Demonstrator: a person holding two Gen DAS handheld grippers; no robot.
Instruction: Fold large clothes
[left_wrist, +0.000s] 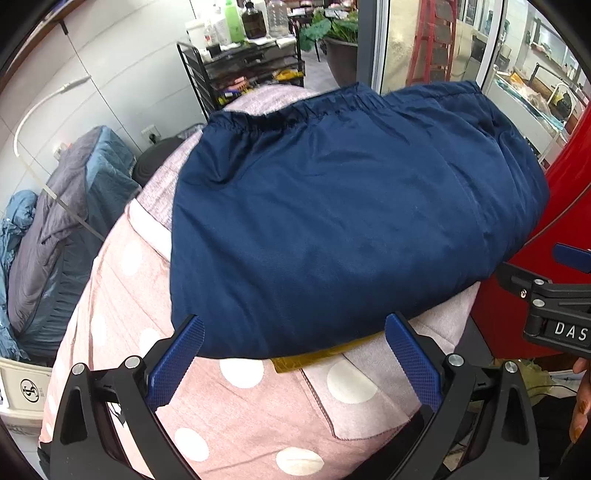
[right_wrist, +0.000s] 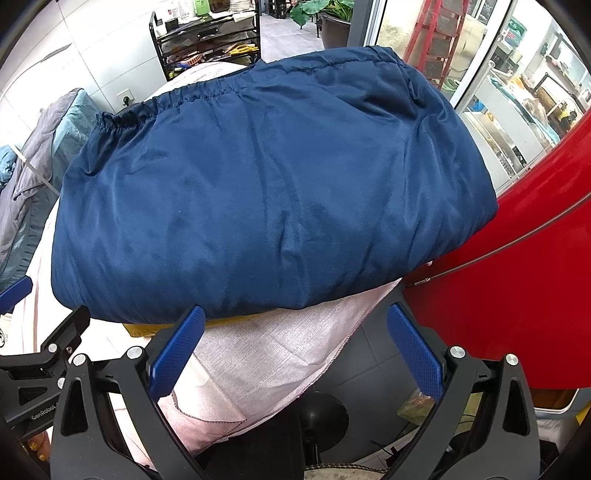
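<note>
A large navy blue garment (left_wrist: 332, 221) with an elastic gathered edge at its far side lies folded into a thick rectangle on a table covered by a pink polka-dot cloth (left_wrist: 240, 413). It fills the right wrist view too (right_wrist: 266, 192). My left gripper (left_wrist: 295, 332) is open and empty at the garment's near edge. My right gripper (right_wrist: 295, 325) is open and empty at the near right edge, partly past the table corner. The right gripper also shows at the right of the left wrist view (left_wrist: 561, 295).
A yellow item (left_wrist: 306, 360) peeks out under the garment's near edge. A large red object (right_wrist: 517, 277) stands close on the right. A pile of grey-blue clothes (left_wrist: 55, 240) lies to the left. A black shelf rack (left_wrist: 236, 70) and a potted plant (left_wrist: 332, 33) stand beyond.
</note>
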